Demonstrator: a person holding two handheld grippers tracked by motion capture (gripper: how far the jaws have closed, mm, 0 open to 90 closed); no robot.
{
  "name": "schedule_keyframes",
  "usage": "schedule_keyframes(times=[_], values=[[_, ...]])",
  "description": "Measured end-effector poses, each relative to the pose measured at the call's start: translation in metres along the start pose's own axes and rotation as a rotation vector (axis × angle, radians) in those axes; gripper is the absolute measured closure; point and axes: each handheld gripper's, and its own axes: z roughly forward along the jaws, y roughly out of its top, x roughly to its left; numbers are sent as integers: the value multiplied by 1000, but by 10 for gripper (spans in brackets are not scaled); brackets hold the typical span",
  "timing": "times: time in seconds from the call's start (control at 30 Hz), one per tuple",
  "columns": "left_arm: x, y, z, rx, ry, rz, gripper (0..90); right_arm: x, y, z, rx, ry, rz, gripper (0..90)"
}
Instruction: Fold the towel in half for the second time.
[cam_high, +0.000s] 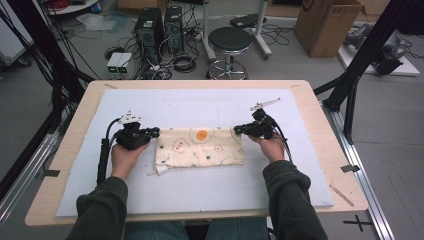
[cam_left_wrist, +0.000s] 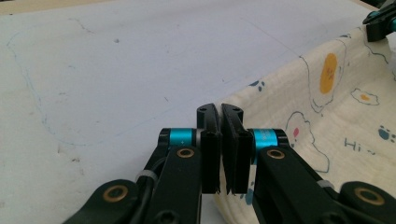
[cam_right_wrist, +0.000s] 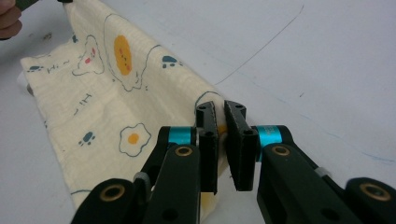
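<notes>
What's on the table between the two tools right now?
The cream printed cloth stretches between the left tool and the right tool, each pinching a far corner, seen in the high view.

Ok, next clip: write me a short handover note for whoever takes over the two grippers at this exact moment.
Left gripper: shut on the far left corner of the cloth.
Right gripper: shut on the cloth's far right corner.
The cloth, cream with egg and paw prints, lies folded into a wide band on the white mat, about mid-table.
Done, as it looks: one fold already made; both far corners pinched.
Left, probably: lift or pull the far edge for the next fold, then let go and smooth it.
</notes>
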Motion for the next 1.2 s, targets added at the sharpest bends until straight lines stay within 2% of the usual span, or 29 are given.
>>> schedule_keyframes(times=[0.1, 0.33, 0.47, 0.6, 0.7, 0.9, 1.0, 1.1, 1.2], values=[[-1, -3, -3, -24, 0, 2, 857, 3, 0, 1, 0, 3, -13, 840], [0, -12, -7, -22, -18, -11, 856, 5, 0, 0, -10, 24, -13, 839], [0, -12, -8, -27, -29, -10, 856, 8, 1, -3, -13, 22, -28, 839], [-1, -11, -10, -31, -37, -9, 856, 10, 2, -7, -29, 46, -41, 838], [-2, -11, -13, -42, -49, -4, 856, 13, 2, -7, -9, 44, -51, 838], [-4, -11, -19, -50, -62, 10, 856, 17, 2, -10, -10, 44, -57, 838], [-6, -12, -22, -60, -76, 12, 855, 18, 2, -10, 17, 37, -74, 838], [-8, -13, -24, -58, -78, 30, 855, 19, 1, -11, 16, 39, -77, 838], [-11, -17, -25, -47, -83, 50, 854, 23, 2, -11, 49, 25, -105, 838]])
